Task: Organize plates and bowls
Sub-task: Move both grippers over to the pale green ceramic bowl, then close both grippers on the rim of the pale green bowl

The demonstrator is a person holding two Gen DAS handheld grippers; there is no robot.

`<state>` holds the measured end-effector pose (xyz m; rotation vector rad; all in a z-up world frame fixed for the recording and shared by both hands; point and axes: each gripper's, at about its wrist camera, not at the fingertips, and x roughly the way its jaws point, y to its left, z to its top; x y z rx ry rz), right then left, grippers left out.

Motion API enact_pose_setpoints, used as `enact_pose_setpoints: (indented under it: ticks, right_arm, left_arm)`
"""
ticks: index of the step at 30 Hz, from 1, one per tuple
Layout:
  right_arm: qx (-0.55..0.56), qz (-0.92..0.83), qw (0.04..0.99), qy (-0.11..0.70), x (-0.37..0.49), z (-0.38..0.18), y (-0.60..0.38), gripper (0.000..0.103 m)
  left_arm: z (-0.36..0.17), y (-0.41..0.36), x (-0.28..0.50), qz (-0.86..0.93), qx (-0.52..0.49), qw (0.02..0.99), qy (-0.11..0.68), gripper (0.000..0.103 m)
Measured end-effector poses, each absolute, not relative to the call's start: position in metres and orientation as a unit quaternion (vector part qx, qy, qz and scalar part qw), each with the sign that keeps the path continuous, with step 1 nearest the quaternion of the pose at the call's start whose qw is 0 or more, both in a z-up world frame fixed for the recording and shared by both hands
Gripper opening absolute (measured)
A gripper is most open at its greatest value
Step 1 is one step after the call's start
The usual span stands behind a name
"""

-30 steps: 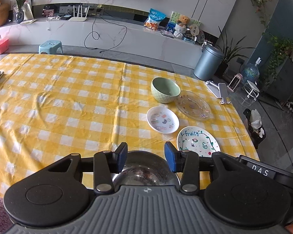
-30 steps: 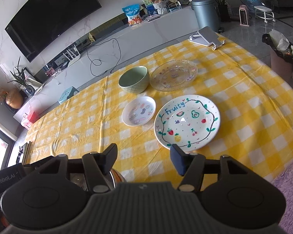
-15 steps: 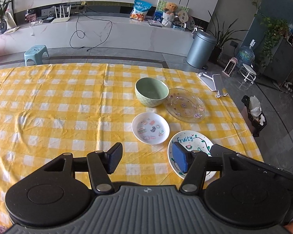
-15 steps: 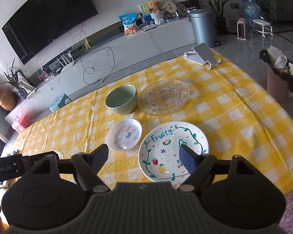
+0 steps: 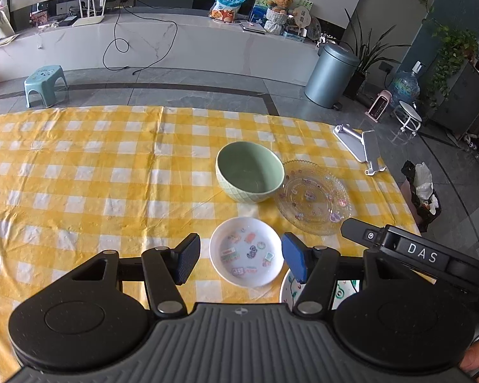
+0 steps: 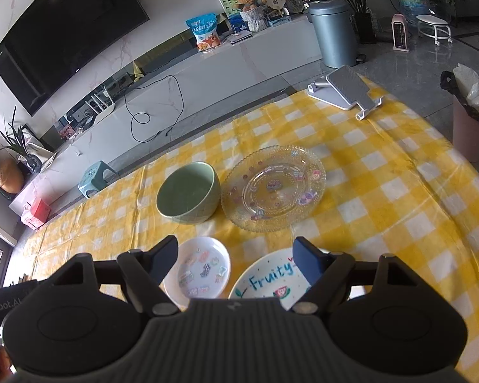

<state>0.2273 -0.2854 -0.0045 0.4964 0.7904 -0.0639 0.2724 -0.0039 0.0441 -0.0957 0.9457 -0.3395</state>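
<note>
While the four dishes lie loose and unstacked on the yellow checked tablecloth (image 5: 79, 172), both tools hang over the near edge of the group with nothing in them. The left gripper (image 5: 236, 260) has just been widening its jaws, and they now stand apart and empty, framing the small white sticker plate (image 5: 246, 252) that lies on the cloth beneath them; that spread looks chosen to pass over the plate's rim. Just right of its right pad, the rim of the "Fruity" plate (image 5: 287, 290) peeks out. The right gripper (image 6: 236, 257) has likewise been opening and is empty, with the "Fruity" plate (image 6: 265, 281) below its right finger and the sticker plate (image 6: 201, 271) below its left. Ahead of both tools, the green bowl (image 5: 249, 171) stands upright with the clear glass plate (image 5: 314, 196) touching or nearly touching its right side. I judge stacking has not yet begun
</note>
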Motion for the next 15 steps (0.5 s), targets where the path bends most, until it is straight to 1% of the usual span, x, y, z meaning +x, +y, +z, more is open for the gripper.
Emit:
enact_pose_setpoints:
  ticks: [6,8,9,13,15]
  right_arm:
    - [0.254,-0.014,0.883,0.395,0.284,-0.017,-0.288,0.066]
    - [0.248,-0.004,0.883,0.400,0.302,-0.022,-0.283,0.060]
    - [0.244,0.003,0.882,0.403,0.309,-0.024,-0.281,0.057]
    - [0.229,0.016,0.881,0.413,0.336,-0.035,-0.273,0.045]
    - [0.229,0.018,0.878,0.421,0.346,-0.042,-0.272,0.042]
  left_arm:
    - [0.031,-0.015,0.320,-0.157,-0.056,0.876,0.453,0.068]
    - [0.023,-0.021,0.336,-0.154,-0.054,0.874,0.458,0.067]
    - [0.019,-0.024,0.343,-0.150,-0.052,0.873,0.460,0.064]
    - [0.003,-0.029,0.367,-0.141,-0.053,0.871,0.468,0.058]
    - [-0.004,-0.029,0.376,-0.137,-0.054,0.868,0.475,0.056]
